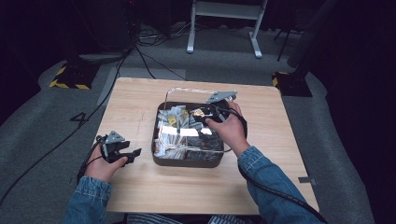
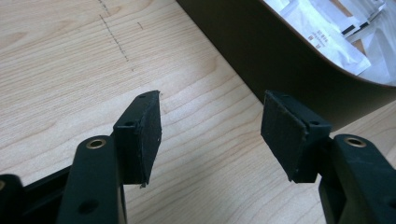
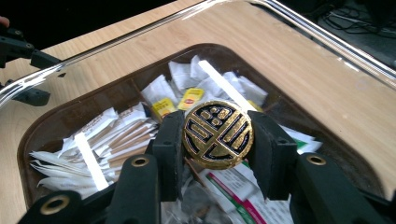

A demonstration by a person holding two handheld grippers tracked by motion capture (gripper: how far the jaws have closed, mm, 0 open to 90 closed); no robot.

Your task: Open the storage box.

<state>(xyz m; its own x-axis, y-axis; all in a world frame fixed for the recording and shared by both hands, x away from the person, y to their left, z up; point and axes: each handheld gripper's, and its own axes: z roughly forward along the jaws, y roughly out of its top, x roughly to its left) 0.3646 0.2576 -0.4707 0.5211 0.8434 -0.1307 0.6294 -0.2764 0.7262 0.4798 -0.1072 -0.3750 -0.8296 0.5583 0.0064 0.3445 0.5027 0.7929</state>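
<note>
Right gripper [image 3: 217,137] is clamped on a round gold-and-black knob [image 3: 218,134], apparently the handle of a clear lid [image 1: 187,91] held over the brown box [image 1: 187,161] at the table's [image 1: 135,98] centre. The box holds white packets [image 3: 100,123] and yellow tea bags [image 3: 192,97]. Left gripper [image 2: 210,135] rests on the table just beside the box, jaws apart with nothing between them

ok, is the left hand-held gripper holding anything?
No: in the left gripper view the left hand-held gripper has its jaws apart over bare table, nothing between them.
</note>
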